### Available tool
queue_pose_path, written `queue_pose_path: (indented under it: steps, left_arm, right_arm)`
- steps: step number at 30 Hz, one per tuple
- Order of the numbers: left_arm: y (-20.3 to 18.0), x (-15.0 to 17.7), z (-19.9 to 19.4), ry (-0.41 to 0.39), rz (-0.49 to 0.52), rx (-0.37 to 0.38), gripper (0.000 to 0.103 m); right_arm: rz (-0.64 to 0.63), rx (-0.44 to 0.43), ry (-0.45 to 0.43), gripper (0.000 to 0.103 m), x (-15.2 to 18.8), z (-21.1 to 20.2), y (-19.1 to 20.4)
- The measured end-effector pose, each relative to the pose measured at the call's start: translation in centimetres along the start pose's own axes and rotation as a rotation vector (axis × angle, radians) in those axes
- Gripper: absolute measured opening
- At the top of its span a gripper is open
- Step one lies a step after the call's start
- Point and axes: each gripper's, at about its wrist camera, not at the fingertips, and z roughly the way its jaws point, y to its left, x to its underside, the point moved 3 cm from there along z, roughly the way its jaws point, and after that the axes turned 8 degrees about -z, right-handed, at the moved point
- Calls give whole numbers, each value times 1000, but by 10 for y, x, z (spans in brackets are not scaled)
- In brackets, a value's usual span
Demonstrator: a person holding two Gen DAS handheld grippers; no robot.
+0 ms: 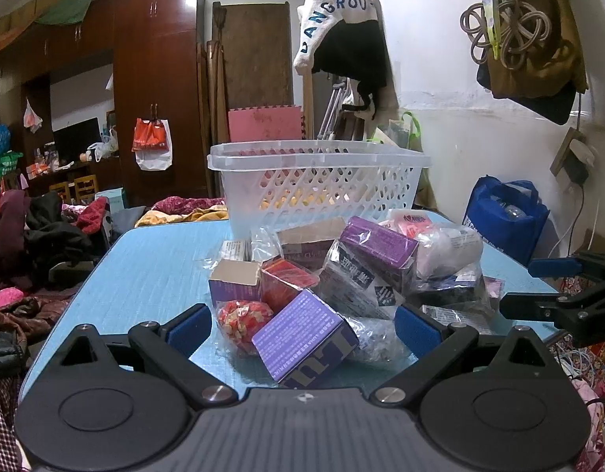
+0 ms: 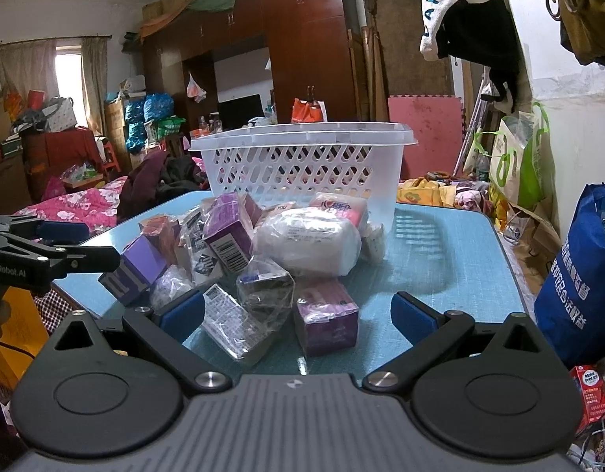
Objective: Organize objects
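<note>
You are holding both grippers low at the near edge of the light blue textured table (image 1: 153,267), both aimed at the pile of small packages. Your left gripper (image 1: 300,328) is sitting with its blue-padded fingers (image 1: 186,326) spread wide and gripping nothing; the purple printed cardboard box (image 1: 302,344) and the red-and-white patterned wrapped packet (image 1: 243,320) are lying between those fingers, touching neither as far as the view shows. Your right gripper (image 2: 298,316) is also spread wide and empty; a small purple box in clear wrap (image 2: 328,320) and a crumpled clear plastic packet with a printed label (image 2: 233,324) are lying between its fingers, the label packet just beside the left pad. The rest of the pile is sitting mid-table: a white bundle in a clear plastic bag (image 2: 308,242), a purple box with a barcode (image 2: 225,236) leaning tilted, and a pink-and-white soft pack (image 2: 340,206) touching the basket. The translucent white plastic lattice basket (image 1: 318,181) is standing upright just behind the pile, at the table's far side. Each gripper is showing at the edge of the other's view, well apart.
</note>
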Motion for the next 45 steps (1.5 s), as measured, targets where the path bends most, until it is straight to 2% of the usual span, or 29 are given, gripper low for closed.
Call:
queue_pose_path:
  steps: [17,25,29,32,33,35,39,42,43,45]
  left_arm:
    - [-1,-1,1,0,6,-4,101]
    - [0,0,0,-3,-12,24,101]
    - [9,-3,7,12,-69,73,103]
    - [20,-7,20,0,-153,174,103]
    - [23,-7,26,16,-158,177,103]
    - [25,-6,36,50,-127,113,103]
    - [38,-5,26,-54,-135,73,103]
    - [36,2,14,-92,-72,26,103]
    - [34,5,11,-92,-48,20,103]
    - [26,11,9,-72,-13,57,103]
  right_arm:
    - [-3,0,2,103,0,1,1]
    - [-2,-2,-2,103,0,0,0]
    - [5,-2,4,103,1,2,-2]
    - [8,2,-7,103,1,1,-2]
    - [8,6,-14,103,0,0,-2]
    - [7,13,-21,103,0,0,-1]
    - [2,-13,-43,103,-2,0,1]
    - [-2,-41,-37,103,-2,5,3]
    - [-1,-44,-38,103,-2,7,3]
    - [5,-52,-38,103,-1,10,4]
